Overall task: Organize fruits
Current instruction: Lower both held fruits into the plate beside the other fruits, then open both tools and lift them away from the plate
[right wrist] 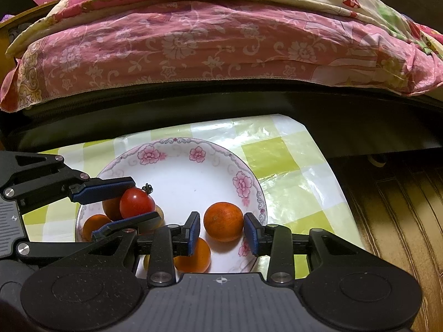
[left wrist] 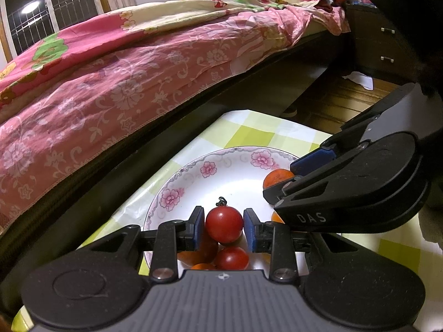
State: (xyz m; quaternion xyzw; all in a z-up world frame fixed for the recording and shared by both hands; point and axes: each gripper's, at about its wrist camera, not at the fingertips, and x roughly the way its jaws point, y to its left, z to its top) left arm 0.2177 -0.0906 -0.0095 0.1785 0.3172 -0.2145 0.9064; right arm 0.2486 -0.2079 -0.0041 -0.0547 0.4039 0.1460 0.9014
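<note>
A white plate with pink flowers (left wrist: 207, 168) (right wrist: 177, 152) holds several small red and orange fruits. My left gripper (left wrist: 224, 227) (right wrist: 145, 199) is shut on a red cherry tomato (left wrist: 223, 222) (right wrist: 137, 203) with a dark stem, both blue pads against its sides, just above the pile at the plate's left. My right gripper (right wrist: 223, 228) (left wrist: 279, 179) is shut on a small round orange fruit (right wrist: 223, 221) (left wrist: 277, 178) over the plate's right half. Another red tomato (left wrist: 231, 258) and orange fruits (right wrist: 193, 257) (right wrist: 95, 225) lie beneath the fingers.
The plate sits on a green-and-white checked tablecloth (right wrist: 277, 160) (left wrist: 249, 135). A bed with a pink floral cover (right wrist: 221, 41) (left wrist: 110, 83) stands close behind the table. Wooden floor (right wrist: 387, 221) lies to the right, and a dark drawer unit (left wrist: 382, 47) stands beyond.
</note>
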